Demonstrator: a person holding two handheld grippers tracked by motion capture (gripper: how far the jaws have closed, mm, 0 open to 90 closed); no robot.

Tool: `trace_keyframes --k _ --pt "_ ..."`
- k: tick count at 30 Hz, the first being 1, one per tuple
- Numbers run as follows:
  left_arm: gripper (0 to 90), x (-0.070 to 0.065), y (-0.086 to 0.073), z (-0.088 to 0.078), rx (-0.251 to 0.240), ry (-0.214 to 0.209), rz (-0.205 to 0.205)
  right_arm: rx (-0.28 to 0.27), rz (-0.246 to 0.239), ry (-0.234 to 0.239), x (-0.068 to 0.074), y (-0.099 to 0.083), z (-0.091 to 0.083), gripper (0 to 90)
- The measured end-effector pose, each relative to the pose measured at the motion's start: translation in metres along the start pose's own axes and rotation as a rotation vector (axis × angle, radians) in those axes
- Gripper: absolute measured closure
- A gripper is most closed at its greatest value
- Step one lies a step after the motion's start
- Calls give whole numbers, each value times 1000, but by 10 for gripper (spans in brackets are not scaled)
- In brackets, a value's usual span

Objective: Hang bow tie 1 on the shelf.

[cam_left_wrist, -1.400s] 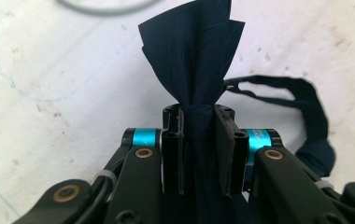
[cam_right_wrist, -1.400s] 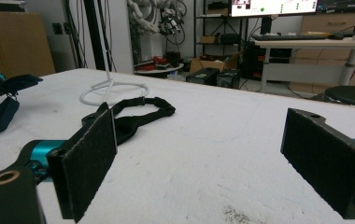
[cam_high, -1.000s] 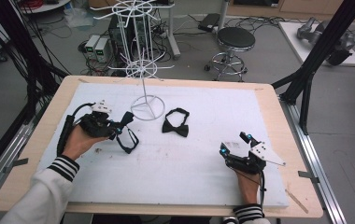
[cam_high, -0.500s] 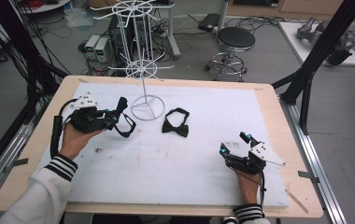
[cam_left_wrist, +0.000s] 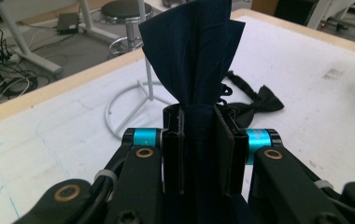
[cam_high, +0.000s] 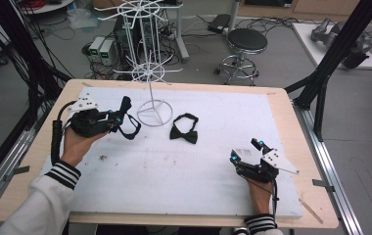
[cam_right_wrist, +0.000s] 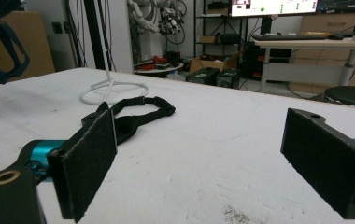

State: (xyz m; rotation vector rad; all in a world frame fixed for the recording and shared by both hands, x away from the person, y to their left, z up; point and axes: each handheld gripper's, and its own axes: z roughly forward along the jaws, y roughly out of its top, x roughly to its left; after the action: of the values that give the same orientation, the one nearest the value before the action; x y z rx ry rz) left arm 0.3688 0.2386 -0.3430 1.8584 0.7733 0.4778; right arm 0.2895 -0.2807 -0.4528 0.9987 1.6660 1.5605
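A: Item one, navy bow tie (cam_left_wrist: 192, 56)?
B: Clamped in the left gripper (cam_high: 118, 117), now lifted clear of the table (cam_high: 213, 196) near its far left corner, beside the white rack (cam_high: 147, 73). Hanging looks next.
A: Item two?
B: Black bow tie (cam_high: 184, 133), mid-table, untouched. Right gripper (cam_high: 245, 152) rests wide apart, empty, near right edge.

High view overhead; tongs views low, close — share rack base (cam_high: 151, 113).

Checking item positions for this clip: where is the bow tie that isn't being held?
In the high view the loose bow tie lies flat on the white mat, near the middle, just right of the wire rack's ring base, far from the right gripper.
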Motion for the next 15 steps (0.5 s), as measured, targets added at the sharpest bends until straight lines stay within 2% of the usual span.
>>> trace_keyframes --k 11,15 --pt "746 -6 12 -4 -49 -3 5 0 -2 0 0 0 0 100" --pt "746 -9 20 -5 -59 -7 22 0 -2 0 0 0 0 100"
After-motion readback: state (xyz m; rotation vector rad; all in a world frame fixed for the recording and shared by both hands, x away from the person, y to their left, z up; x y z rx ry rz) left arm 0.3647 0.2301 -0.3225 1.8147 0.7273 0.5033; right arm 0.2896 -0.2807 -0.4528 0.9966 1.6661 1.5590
